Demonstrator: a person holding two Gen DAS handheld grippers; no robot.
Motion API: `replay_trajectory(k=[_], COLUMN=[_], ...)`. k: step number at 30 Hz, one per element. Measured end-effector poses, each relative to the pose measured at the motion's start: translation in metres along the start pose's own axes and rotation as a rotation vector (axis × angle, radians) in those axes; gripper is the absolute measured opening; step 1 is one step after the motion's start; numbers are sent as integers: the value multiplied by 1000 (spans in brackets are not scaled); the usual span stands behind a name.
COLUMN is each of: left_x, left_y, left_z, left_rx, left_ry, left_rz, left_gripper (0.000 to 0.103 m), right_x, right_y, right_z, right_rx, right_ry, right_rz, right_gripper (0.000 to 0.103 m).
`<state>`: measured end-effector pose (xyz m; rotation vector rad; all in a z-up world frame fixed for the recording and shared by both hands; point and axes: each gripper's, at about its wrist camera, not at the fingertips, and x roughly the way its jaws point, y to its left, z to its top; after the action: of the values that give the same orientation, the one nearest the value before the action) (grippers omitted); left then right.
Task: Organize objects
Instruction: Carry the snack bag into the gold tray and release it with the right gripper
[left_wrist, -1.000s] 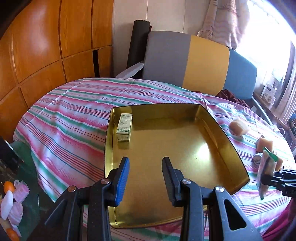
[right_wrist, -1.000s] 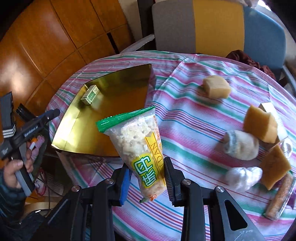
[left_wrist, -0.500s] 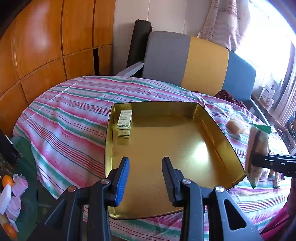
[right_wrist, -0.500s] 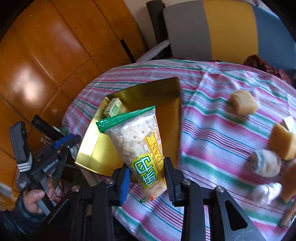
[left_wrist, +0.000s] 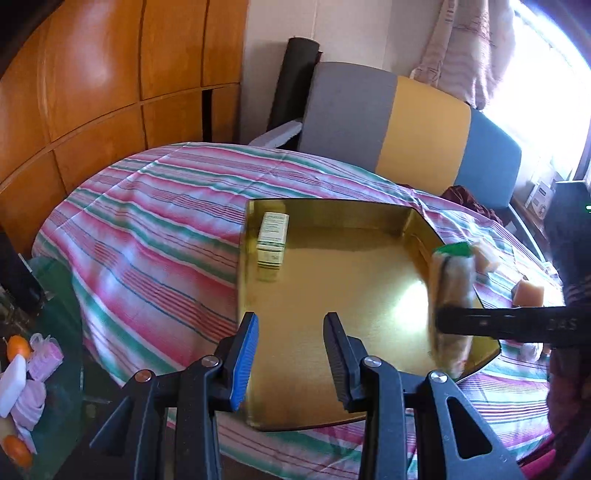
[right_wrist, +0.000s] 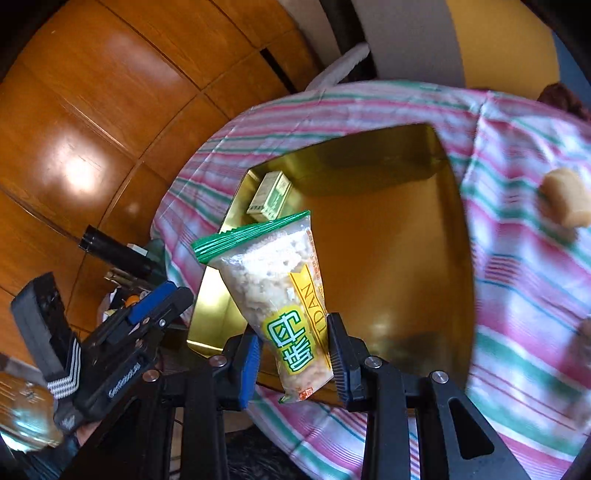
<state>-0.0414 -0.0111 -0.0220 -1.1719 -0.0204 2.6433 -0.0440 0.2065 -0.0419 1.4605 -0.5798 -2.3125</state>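
Two grippers in play. My right gripper (right_wrist: 291, 360) is clamped on the bag's (right_wrist: 275, 295) lower end, so its contents hang clear of the jaws; the bag sits mid-frame in the right view, over the tray's (right_wrist: 399, 258) near edge. Long axis runs bottom-centre toward upper left, green seal end up and away from me. My left gripper (left_wrist: 290, 360) grasps nothing, jaws apart, low centre in its view above the tray. One box (left_wrist: 273, 238) already lies in the tray's upper-left corner.

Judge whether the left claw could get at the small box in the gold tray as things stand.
Probably yes: the left claw holds nothing, and bare tray floor lies between it and the small box. The snack packet hangs off to one side.
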Motion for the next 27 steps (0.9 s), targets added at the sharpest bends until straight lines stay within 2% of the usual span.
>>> replay_trajectory(k=[8, 16, 18, 19, 24, 27], left_x=[-7, 1, 3, 3, 5, 7], left_y=[41, 56, 59, 60, 61, 56], left_z=[-2, -5, -5, -5, -7, -9], left_rx=[-90, -139, -149, -151, -156, -144], left_ry=[-8, 4, 10, 12, 10, 14], left_rz=[55, 54, 54, 54, 58, 62], left_gripper=[36, 36, 36, 36, 36, 36], right_x=[60, 107, 114, 115, 106, 92], right_y=[19, 32, 32, 31, 37, 38], right_z=[22, 46, 52, 53, 51, 43], right_rx=[89, 189, 221, 237, 162, 92], right_ry=[99, 123, 115, 108, 82, 46], right_rz=[80, 89, 117, 135, 98, 37], right_gripper=[35, 37, 44, 54, 57, 64])
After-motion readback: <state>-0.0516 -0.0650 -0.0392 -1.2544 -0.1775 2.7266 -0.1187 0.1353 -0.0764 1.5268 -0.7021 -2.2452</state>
